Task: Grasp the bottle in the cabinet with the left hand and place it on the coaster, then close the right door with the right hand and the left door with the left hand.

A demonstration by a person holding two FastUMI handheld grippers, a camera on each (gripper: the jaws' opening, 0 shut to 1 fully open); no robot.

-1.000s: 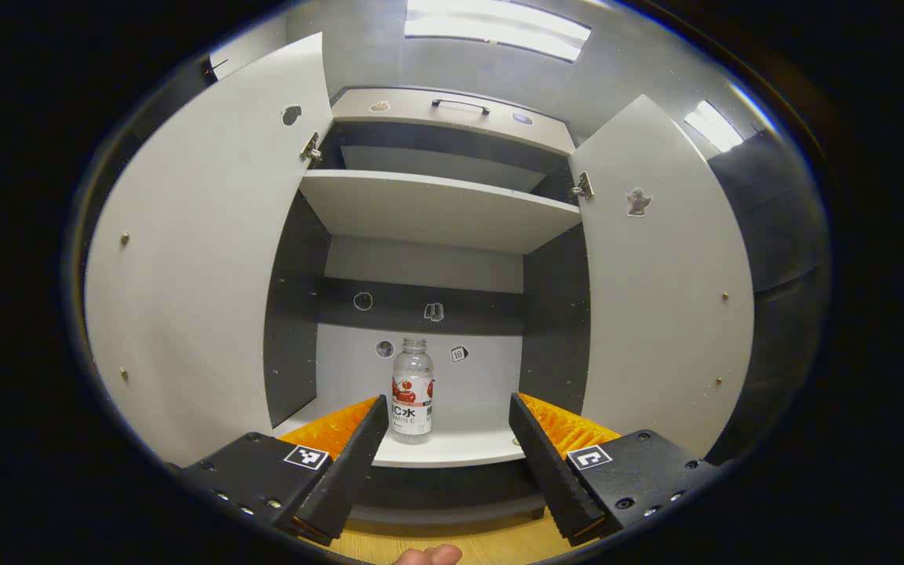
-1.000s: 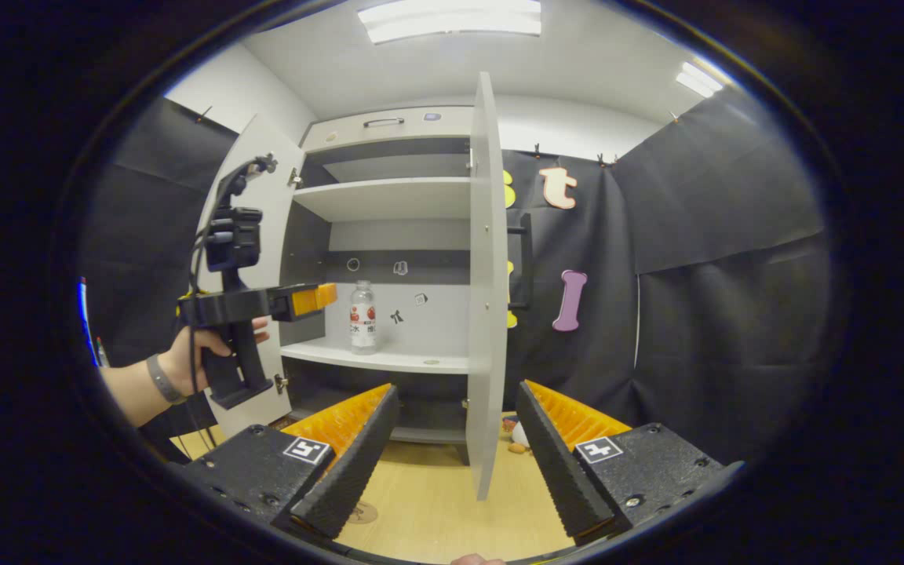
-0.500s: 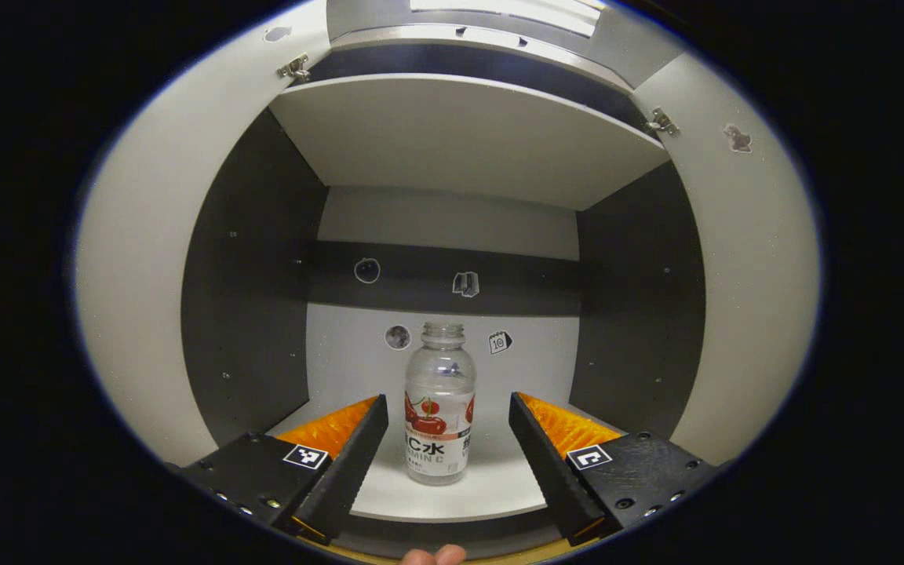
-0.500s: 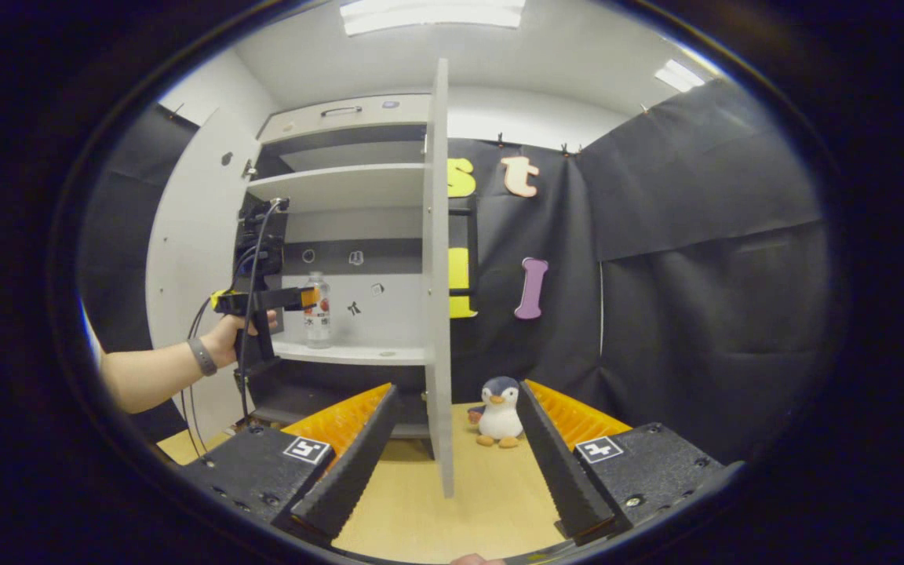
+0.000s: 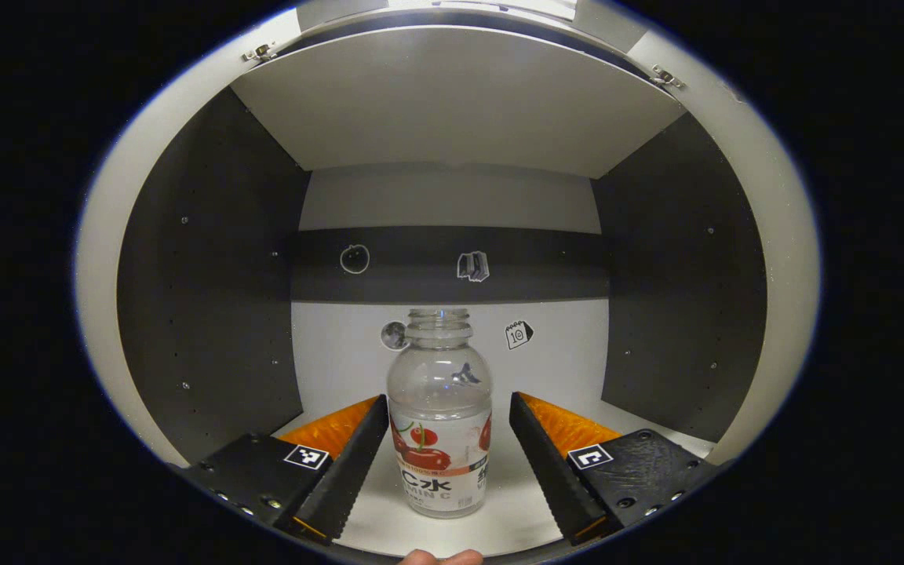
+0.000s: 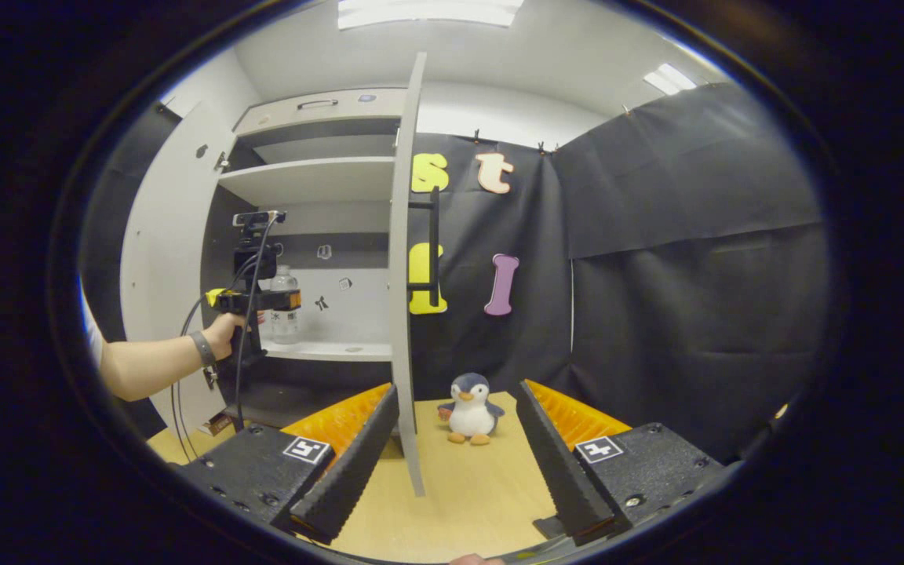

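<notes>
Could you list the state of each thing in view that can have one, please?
Bottle: upright on the shelf, uncapped, between the open fingers, not gripped.
Left gripper: open.
Right gripper: open, holding nothing.
Right door: open, edge-on in the right gripper view.
Left door: open.
Penguin: upright on the table.

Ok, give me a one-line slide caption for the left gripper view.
Open left gripper straddling an upright bottle on the cabinet shelf, not yet closed on it.
</notes>
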